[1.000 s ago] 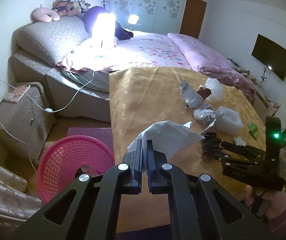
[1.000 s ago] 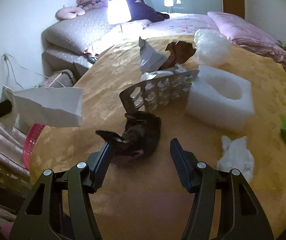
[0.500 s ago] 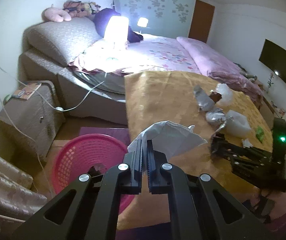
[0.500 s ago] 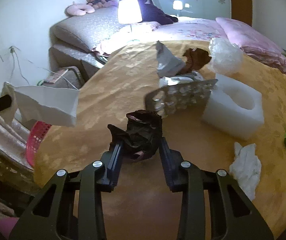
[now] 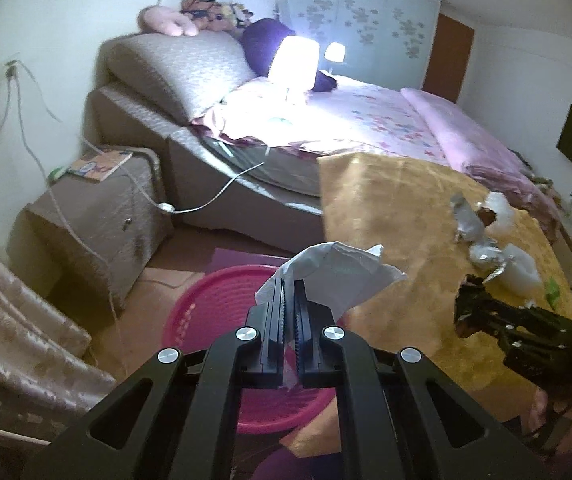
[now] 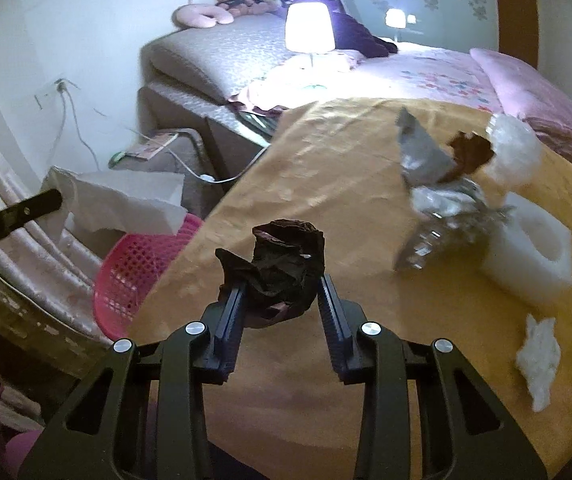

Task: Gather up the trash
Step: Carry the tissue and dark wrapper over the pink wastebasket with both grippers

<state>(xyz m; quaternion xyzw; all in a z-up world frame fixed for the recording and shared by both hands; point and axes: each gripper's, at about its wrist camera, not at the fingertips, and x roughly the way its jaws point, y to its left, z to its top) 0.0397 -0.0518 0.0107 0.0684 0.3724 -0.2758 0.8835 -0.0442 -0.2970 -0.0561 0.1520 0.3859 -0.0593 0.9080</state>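
The left gripper [image 5: 289, 300] had its fingers pinched tight on a white paper [image 5: 337, 272] above the pink basket [image 5: 206, 304], while the right gripper [image 6: 280, 300] clamped a dark wrapper [image 6: 282, 264] over the bench [image 6: 325, 168].

I see the basket [image 5: 222, 304] on the floor off the table's [image 6: 325, 168] left edge, bed [image 5: 365, 120] behind. Foil [image 6: 421, 156], foam [image 6: 533, 248] and tissue [image 6: 537, 360] lie along the table's right side.
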